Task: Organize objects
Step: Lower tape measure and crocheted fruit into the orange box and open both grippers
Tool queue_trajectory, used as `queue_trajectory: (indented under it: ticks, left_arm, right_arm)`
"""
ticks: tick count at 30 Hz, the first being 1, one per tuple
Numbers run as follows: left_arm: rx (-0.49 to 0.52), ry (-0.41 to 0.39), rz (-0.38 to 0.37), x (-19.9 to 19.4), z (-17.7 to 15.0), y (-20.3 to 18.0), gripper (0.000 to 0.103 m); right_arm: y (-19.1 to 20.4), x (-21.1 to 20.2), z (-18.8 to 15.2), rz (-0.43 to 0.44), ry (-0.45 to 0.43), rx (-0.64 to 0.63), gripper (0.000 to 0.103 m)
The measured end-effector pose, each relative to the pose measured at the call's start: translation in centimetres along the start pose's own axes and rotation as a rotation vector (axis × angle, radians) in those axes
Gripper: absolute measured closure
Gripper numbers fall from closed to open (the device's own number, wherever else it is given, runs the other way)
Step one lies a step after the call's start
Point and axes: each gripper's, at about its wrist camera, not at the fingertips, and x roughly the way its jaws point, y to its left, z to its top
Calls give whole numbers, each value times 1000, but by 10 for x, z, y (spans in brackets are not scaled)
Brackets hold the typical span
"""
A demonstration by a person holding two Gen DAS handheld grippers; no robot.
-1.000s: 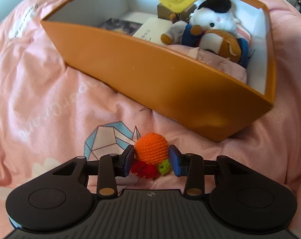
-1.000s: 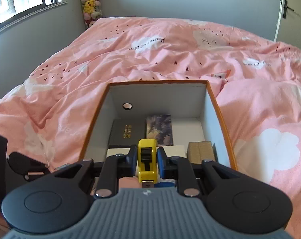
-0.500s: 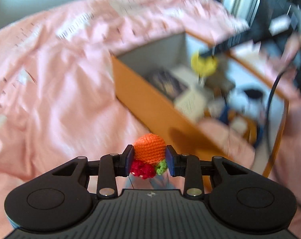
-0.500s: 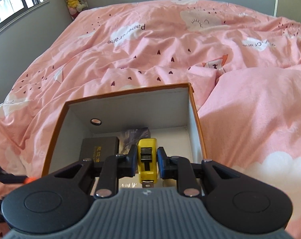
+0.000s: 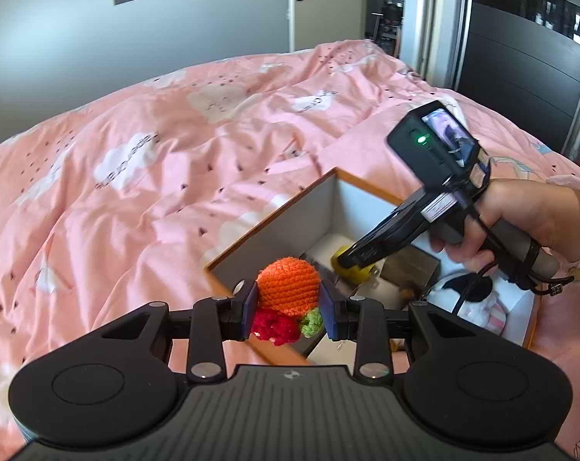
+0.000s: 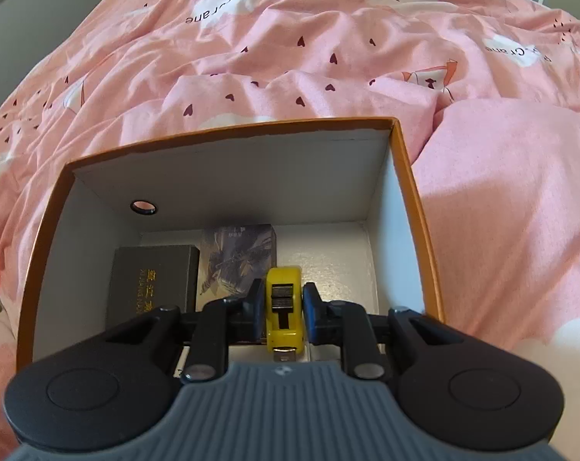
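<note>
Box (image 6: pixel 416 207), orange outside and white inside, sits open on the pink bed (image 5: pixel 144 176) and takes both items in hand. The left tool (image 5: pixel 289 303) is clamped on a crocheted orange toy (image 5: pixel 288 284), held above the box's near-left rim, with its red and green trim hanging below the pads. The toy looks soft and light; it squashes under the pads, so a grip across the round body, as now, seems the safest hold, and it should drop without harm. The right tool (image 6: pixel 280 309) is clamped on a yellow tape measure (image 6: pixel 283 307), low inside the box, above the floor near a dark case (image 6: pixel 151 284) and a printed card box (image 6: pixel 238 257). The tape measure is hard, smooth and probably heavier, so it could slip; flat sides under the pads suit it best, and setting it down on the bare white floor at the right seems wiser than dropping it. From the left view a plush toy (image 5: pixel 478 299) lies at the box's near end.
</note>
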Motion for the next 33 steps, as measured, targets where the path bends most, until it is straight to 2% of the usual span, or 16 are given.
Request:
queue_trajectory:
  ticks: [11,14,19,23,27,33]
  left_arm:
    - [80,54,-67,36,19,-14,64]
    - [102,73,-102,46,23,-15,64]
    - [129,103,-133,67,31,-18,64]
    - [139,137,-145,92,39,-26,64]
    - [109,183,-157,122,45,-33,64]
    - [151,192,-94,158,46,-45,64]
  right_arm:
    - [18,-4,4,-144,-8,-253,83]
    - [19,-16,2,-192,-63,-314,76]
    - [4,-49,3,-170,-162,-254,76]
    - [-4,-70,-2,-196,-242,-223,76]
    - [-8,-74,-5,-212,-265,-211,76]
    - [-18,-74,-14,-203,-262,-175,76]
